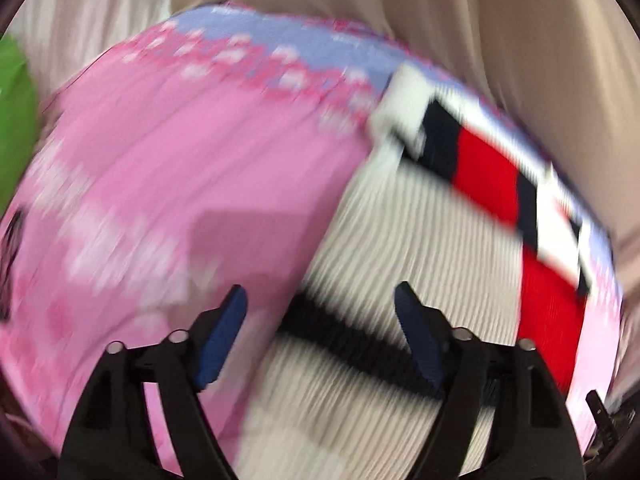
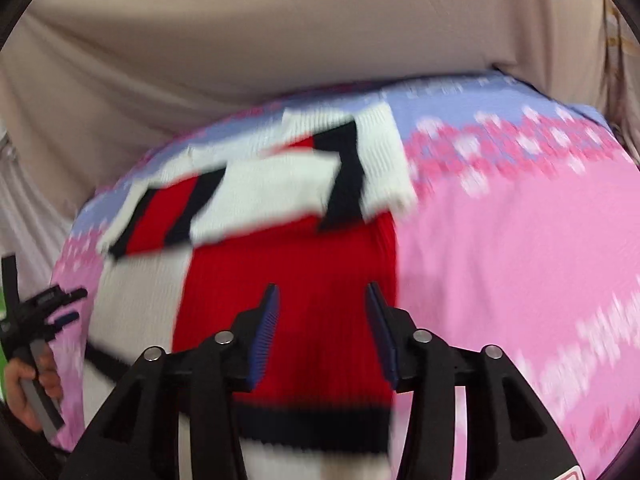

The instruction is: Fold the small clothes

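Both views are pretty smeared with motion blur, so take the fine detail with a grain of salt. The knit sweater (image 1: 400, 280), ribbed white with red blocks and dark navy bands, is lying spread on a pink patterned cloth (image 1: 180, 168) that covers the table. The cloth goes pale blue along its far edge, with a band of pink and white blotches running between the two colours.

Using the sweater as the reference: the left claw (image 1: 320, 300) hangs over its white ribbed part, right above a dark stripe, fingers spread wide with nothing between them. One blue pad (image 1: 224, 336) sits over the pink cloth just off the sweater's edge, the other over the white knit.

The right claw (image 2: 320, 300) is over the sweater's big red panel, also spread apart and gripping nothing. Beyond it, the far part of the sweater looks folded or bunched, with striped white, red and navy pieces overlapping.

In the right wrist view, the person's left hand (image 2: 28, 384) shows off the sweater's edge, wrapped around a grey handle. Beige draped fabric (image 2: 280, 40) fills the background behind the table, and there's a patch of green (image 1: 16, 128) past the pink cloth.
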{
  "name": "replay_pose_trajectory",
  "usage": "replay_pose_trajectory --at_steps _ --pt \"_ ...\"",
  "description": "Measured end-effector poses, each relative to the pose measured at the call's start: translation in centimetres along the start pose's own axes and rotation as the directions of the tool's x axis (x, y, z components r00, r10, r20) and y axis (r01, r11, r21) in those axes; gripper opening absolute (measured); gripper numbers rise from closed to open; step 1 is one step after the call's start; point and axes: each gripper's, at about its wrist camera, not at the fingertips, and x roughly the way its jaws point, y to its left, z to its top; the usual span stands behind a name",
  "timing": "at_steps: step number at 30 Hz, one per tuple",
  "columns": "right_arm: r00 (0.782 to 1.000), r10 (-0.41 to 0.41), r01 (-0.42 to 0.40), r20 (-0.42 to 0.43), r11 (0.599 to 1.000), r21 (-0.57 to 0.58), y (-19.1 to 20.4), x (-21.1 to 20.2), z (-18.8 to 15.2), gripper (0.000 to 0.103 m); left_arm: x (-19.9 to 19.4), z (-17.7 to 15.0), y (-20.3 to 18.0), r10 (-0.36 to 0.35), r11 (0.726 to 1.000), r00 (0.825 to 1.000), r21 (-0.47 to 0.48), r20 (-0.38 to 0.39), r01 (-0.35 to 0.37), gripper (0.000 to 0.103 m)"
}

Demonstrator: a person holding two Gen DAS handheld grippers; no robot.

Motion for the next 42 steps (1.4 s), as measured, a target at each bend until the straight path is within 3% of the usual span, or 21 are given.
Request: replay_pose_trajectory --at_steps 2,5,7,8,10,11,15,17,19,20,21,22,23,24,28,33,37,42 --pt "0.997 -0.001 0.002 -0.078 1.000 0.012 -1.1 -2.1 -5.1 0.049 -1.0 -3.6 1.7 0.015 1.000 0.998 -0.010 -0.066 -0.016 0.077" --pt "0.986 0.013 -0.006 -0.164 0.999 0.043 -2.0 -3.8 -10.7 0.049 -2.0 -8.4 4.0 -0.028 0.995 0.984 -0.100 -0.176 0.011 0.077" --pt "0.973 0.048 -0.032 -0.224 0.997 0.072 -1.9 -4.0 -13.5 0.049 -2.2 -10.4 4.7 -0.054 0.990 0.976 -0.140 -0.210 0.025 0.078" --pt "0.968 0.062 -0.043 -0.243 0.996 0.083 -1.8 -4.0 -14.8 0.050 -2.6 -11.2 4.7 -0.056 0.989 0.980 -0.145 -0.193 0.028 0.080" --pt "0.967 0.088 -0.066 -0.239 0.993 0.096 -1.2 -3.6 -16.0 0.053 -2.6 -11.7 4.1 -0.071 0.987 0.982 -0.153 -0.176 0.044 0.087" --pt "0.973 0.093 -0.076 -0.211 0.993 0.088 -0.8 -3.5 -15.9 0.060 -2.4 -11.5 4.0 -0.065 0.986 0.984 -0.160 -0.168 0.038 0.089" --pt "0.980 0.107 -0.096 -0.168 0.993 0.070 0.5 -2.5 -14.7 0.066 -2.0 -10.8 2.7 -0.069 0.986 0.988 -0.157 -0.137 0.047 0.089" --pt "0.980 0.125 -0.112 -0.155 0.989 0.093 0.6 -2.0 -14.1 0.066 -1.9 -10.5 2.1 -0.087 0.988 0.988 -0.142 -0.129 0.068 0.082" --pt "0.978 0.152 -0.133 -0.145 0.982 0.134 0.6 -1.6 -13.9 0.066 -1.9 -10.2 1.9 -0.125 0.985 0.981 -0.141 -0.148 0.104 0.054" --pt "0.977 0.154 -0.132 -0.147 0.980 0.147 0.6 -1.5 -13.8 0.064 -1.9 -10.1 2.0 -0.136 0.982 0.978 -0.148 -0.158 0.113 0.048" --pt "0.976 0.166 -0.142 -0.142 0.976 0.164 0.4 -1.6 -13.8 0.062 -2.0 -10.1 2.2 -0.155 0.979 0.974 -0.159 -0.167 0.128 0.035" --pt "0.973 0.189 -0.164 -0.135 0.970 0.179 0.2 -1.8 -13.8 0.047 -2.3 -10.1 2.5 -0.166 0.977 0.972 -0.165 -0.169 0.138 0.021" --pt "0.970 0.199 -0.173 -0.139 0.968 0.184 0.1 -1.8 -13.7 0.019 -2.7 -10.0 2.8 -0.189 0.972 0.968 -0.172 -0.166 0.160 0.014" --pt "0.969 0.208 -0.181 -0.135 0.965 0.189 0.1 -2.1 -13.6 0.007 -3.1 -9.9 2.8 -0.206 0.969 0.965 -0.172 -0.160 0.178 0.005" --pt "0.978 0.202 -0.193 -0.046 0.970 0.150 0.1 -5.2 -12.9 0.007 -6.0 -9.8 3.4 -0.213 0.968 0.970 -0.161 -0.119 0.193 0.004" --pt "0.973 0.233 -0.232 0.006 0.967 0.106 0.0 -8.9 -12.5 0.007 -8.5 -10.0 3.4 -0.228 0.967 0.968 -0.138 -0.106 0.213 0.004" --pt "0.974 0.227 -0.225 -0.022 0.972 0.069 -0.7 -10.8 -13.5 0.007 -10.6 -11.7 3.5 -0.236 0.970 0.962 -0.091 -0.137 0.225 0.003" --pt "0.971 0.197 -0.196 -0.131 0.980 0.024 -1.8 -13.9 -17.2 0.006 -13.3 -16.2 4.1 -0.218 0.975 0.941 -0.021 -0.258 0.220 0.003"
